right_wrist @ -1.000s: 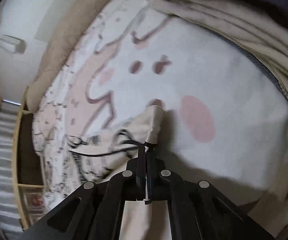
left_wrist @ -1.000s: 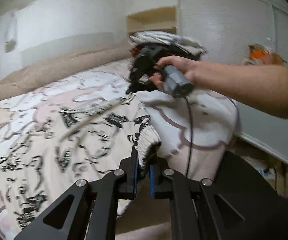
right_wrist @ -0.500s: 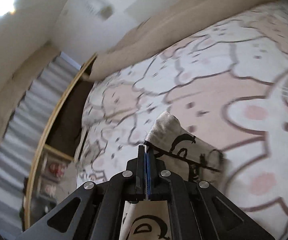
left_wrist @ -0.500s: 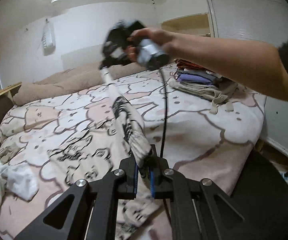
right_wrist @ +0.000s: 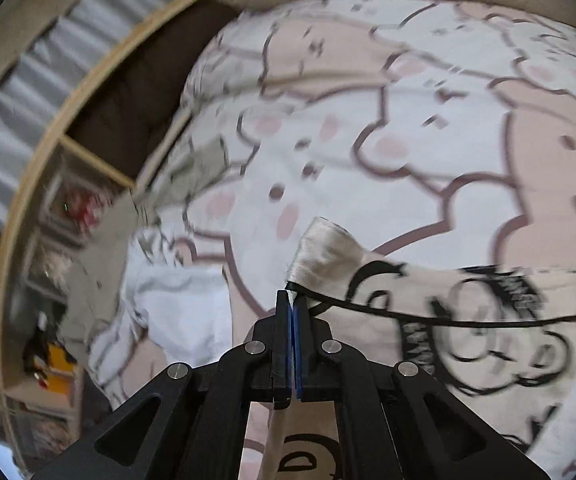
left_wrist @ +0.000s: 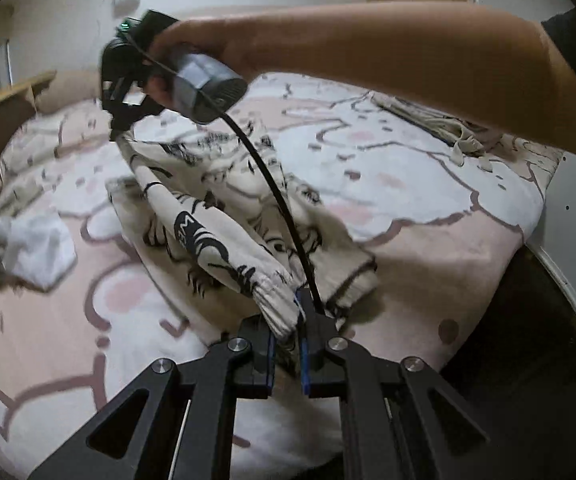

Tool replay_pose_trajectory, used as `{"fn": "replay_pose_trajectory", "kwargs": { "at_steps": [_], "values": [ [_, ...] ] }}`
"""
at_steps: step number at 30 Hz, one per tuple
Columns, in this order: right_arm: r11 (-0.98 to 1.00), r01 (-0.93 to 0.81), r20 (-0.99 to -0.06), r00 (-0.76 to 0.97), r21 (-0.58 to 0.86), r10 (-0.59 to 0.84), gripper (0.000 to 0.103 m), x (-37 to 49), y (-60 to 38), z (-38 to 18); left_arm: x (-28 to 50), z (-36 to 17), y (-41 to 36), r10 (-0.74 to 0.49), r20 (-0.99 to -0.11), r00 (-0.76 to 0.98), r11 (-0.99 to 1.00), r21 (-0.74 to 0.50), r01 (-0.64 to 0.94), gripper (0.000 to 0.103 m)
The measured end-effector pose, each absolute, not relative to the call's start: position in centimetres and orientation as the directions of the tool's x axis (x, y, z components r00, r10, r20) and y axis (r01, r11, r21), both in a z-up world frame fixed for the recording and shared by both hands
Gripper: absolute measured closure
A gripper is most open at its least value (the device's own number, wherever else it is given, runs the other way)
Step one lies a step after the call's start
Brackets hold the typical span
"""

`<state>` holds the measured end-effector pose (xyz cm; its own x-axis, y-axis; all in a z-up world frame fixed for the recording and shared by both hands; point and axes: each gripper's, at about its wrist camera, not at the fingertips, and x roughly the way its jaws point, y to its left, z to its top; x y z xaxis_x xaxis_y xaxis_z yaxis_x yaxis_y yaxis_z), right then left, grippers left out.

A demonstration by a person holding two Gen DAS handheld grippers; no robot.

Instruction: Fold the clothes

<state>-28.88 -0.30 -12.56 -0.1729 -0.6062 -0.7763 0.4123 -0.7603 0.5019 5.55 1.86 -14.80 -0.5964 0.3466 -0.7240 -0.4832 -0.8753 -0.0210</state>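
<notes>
A cream garment with black cartoon prints lies partly on the pink-and-white bed cover. My left gripper is shut on its ribbed cuff near the bed's front edge. My right gripper, held in a hand, pinches the far end of the same sleeve and holds it up above the bed. In the right wrist view the right gripper is shut on the garment's ribbed edge, and the printed cloth spreads to the right.
A white garment lies crumpled at the bed's left, also in the right wrist view. A pile of folded clothes sits at the far right. A wooden bed frame and shelves run along the left. A black cable hangs over the garment.
Both grippers have swung left and lowered with the sleeve stretched between them. The right gripper has moved nearer the bed's left side. The garment now lies bunched under the sleeve.
</notes>
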Motion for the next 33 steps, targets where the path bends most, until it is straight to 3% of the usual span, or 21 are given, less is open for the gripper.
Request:
{"fn": "replay_pose_trajectory", "kwargs": {
  "at_steps": [8,9,10,11,12,13,19,24,30,33],
  "values": [
    [-0.783,0.505,-0.871,-0.116,0.363,-0.478,0.101,-28.4,-5.4,-17.6,5.3,-16.8,1.1,0.367,-0.768,-0.525,-0.878,-0.100,-0.467,0.094],
    [-0.778,0.524,-0.879,-0.109,0.346,-0.464,0.091,-28.3,-5.9,-18.1,5.3,-16.9,0.9,0.371,-0.769,-0.520,-0.880,-0.111,-0.463,0.094],
    [-0.771,0.535,-0.882,-0.097,0.345,-0.462,0.060,-28.1,-6.3,-18.5,5.3,-17.0,0.8,0.372,-0.772,-0.515,-0.882,-0.121,-0.455,0.093],
    [-0.765,0.538,-0.878,-0.093,0.353,-0.470,0.038,-28.0,-6.5,-18.7,5.3,-17.1,0.6,0.373,-0.775,-0.510,-0.885,-0.132,-0.447,0.089],
    [-0.758,0.543,-0.869,-0.098,0.362,-0.486,0.007,-27.7,-6.5,-18.6,5.3,-17.2,0.3,0.377,-0.777,-0.504,-0.886,-0.144,-0.441,0.087],
    [-0.755,0.549,-0.859,-0.122,0.360,-0.498,0.002,-27.3,-6.5,-18.1,5.3,-17.3,0.1,0.384,-0.780,-0.494,-0.886,-0.161,-0.435,0.081],
    [-0.735,0.536,-0.784,-0.198,0.417,-0.589,0.002,-25.3,-2.4,-12.1,6.4,-17.4,-0.8,0.412,-0.786,-0.462,-0.880,-0.210,-0.426,0.053],
    [-0.733,0.519,-0.729,-0.270,0.440,-0.628,0.003,-20.5,7.4,-7.7,7.5,-17.4,-1.6,0.436,-0.785,-0.439,-0.872,-0.249,-0.421,0.050],
    [-0.835,0.498,-0.784,-0.412,0.233,-0.464,0.003,-10.0,16.4,-8.9,6.8,-16.3,-3.5,0.513,-0.733,-0.447,-0.854,-0.384,-0.350,0.050],
    [-0.870,0.477,-0.798,-0.475,0.123,-0.372,0.003,-4.7,18.5,-10.8,5.4,-16.0,-4.2,0.559,-0.705,-0.437,-0.829,-0.472,-0.299,0.036]
  ]
}}
